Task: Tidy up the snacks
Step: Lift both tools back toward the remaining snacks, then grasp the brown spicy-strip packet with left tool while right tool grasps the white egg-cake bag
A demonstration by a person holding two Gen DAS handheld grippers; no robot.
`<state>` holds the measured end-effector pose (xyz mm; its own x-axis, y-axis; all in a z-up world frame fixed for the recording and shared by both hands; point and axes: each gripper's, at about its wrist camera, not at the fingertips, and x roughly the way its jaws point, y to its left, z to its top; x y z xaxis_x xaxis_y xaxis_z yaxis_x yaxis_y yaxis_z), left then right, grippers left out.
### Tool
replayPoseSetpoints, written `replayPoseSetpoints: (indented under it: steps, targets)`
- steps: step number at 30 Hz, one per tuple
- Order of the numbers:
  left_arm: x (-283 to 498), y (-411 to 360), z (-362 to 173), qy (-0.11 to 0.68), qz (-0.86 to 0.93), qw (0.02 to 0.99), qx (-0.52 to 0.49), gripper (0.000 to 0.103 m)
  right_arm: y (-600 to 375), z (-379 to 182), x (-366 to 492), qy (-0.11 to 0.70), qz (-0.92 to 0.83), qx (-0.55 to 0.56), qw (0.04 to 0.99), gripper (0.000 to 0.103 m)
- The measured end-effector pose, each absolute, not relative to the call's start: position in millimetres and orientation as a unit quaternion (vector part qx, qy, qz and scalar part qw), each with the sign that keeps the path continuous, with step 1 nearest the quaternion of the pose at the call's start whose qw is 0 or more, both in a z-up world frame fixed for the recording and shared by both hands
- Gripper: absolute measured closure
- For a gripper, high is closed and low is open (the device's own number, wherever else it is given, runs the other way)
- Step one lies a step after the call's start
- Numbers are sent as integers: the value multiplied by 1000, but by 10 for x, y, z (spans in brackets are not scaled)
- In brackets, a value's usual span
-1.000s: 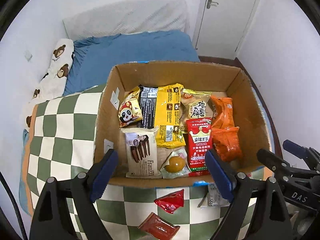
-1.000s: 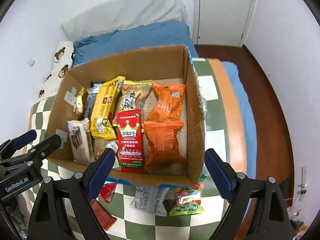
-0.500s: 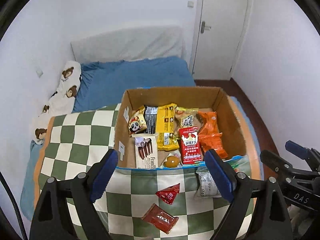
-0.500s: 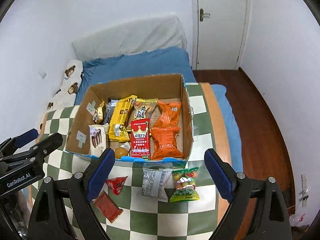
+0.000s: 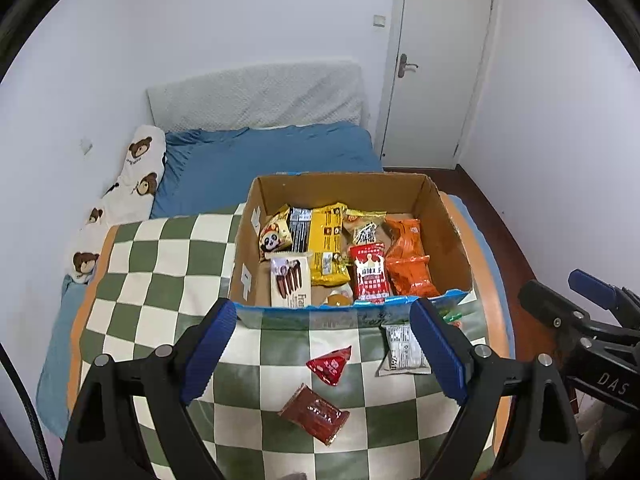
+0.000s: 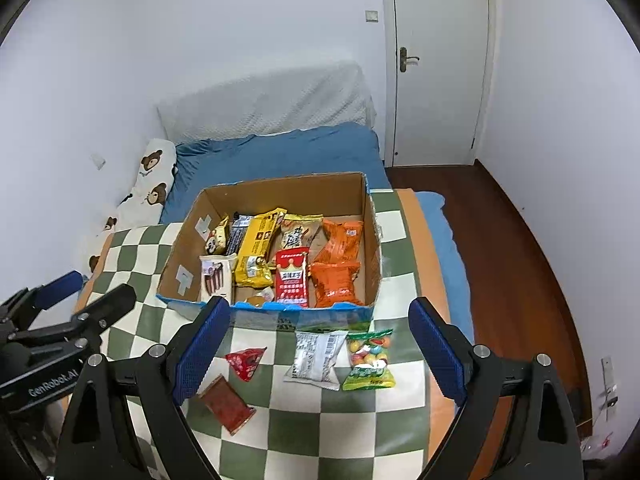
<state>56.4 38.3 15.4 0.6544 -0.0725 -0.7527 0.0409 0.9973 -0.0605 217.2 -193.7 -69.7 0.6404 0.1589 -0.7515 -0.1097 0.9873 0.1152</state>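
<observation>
Both tools hung above the checkered blanket [image 6: 360, 420] with jaws spread wide and nothing between them: the left gripper [image 5: 324, 354] and the right gripper [image 6: 320, 346]. Just beyond lay four loose snacks: a dark red packet [image 6: 227, 404], a red triangular packet [image 6: 245, 362], a white packet [image 6: 316, 356] and a green candy bag [image 6: 370, 360]. Behind them stood the cardboard box [image 6: 368, 216], filled with snack packets.

Right gripper [image 6: 320, 344] jaws wide, empty, above checkered blanket [image 6: 360, 420], cardboard box [image 6: 372, 240] of snack packets beyond, four loose packets near: red triangle [image 6: 245, 362], brown bar [image 6: 227, 403], white pack [image 6: 317, 358], green candy bag [image 6: 370, 360]
</observation>
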Motion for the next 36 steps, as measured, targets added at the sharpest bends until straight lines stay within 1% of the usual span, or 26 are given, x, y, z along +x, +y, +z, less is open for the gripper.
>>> replayPoseSetpoints:
  steps: [4, 7, 11, 13, 16, 19, 22, 24, 25, 26, 27, 29, 30, 32, 36]
  targets:
    - [571, 470, -20, 436, -16, 899, -33, 14, -2002, -794, 2209, 434, 78, 54, 896, 10]
    - [615, 573, -295, 470, -2, 881, -47, 14, -2101, -1073, 2303, 466, 72, 78, 878, 10]
    - [667, 753, -909, 547, 17, 833, -78, 14, -2243, -1675, 2494, 532, 66, 123, 835, 10]
    - [678, 816, -1246, 591, 20, 800, -104, 14, -2267, -1964, 2574, 550, 68, 139, 820, 10]
    - [690, 905, -1836, 657, 9, 730, -188, 14, -2201, -2341, 2684, 573, 66, 142, 804, 10]
    - [706, 873, -2240, 687, 8, 683, -250, 14, -2069, -2664, 2826, 592, 67, 138, 791, 10]
    - [791, 783, -2486, 700, 11, 660, -273, 14, -1936, -2877, 2958, 603, 59, 122, 786, 10]
    - [863, 713, -2624, 702, 23, 655, -279, 19, -1851, -3053, 3051, 612, 49, 111, 781, 11]
    - [887, 689, -2655, 700, 28, 658, -275, 28, -1807, -3144, 3098, 618, 45, 105, 778, 11]
    - [908, 661, -2674, 700, 34, 664, -261, 44, -1779, -3197, 3119, 619, 43, 100, 777, 11]
    - [918, 628, -2688, 702, 33, 668, -247, 44, -1731, -3246, 3141, 618, 39, 87, 781, 12]
    - [904, 555, -2653, 698, 23, 684, -210, 45, -1622, -3296, 3162, 612, 37, 57, 788, 26]
    - [885, 512, -2621, 695, 18, 696, -181, 45, -1572, -3326, 3161, 614, 41, 48, 787, 45]
    - [833, 415, -2578, 691, 3, 713, -117, 47, -1520, -3418, 3138, 631, 53, 60, 772, 45]
    - [658, 276, -2551, 687, -33, 725, 1, 47, -1457, -3471, 2953, 637, 71, 46, 767, 46]
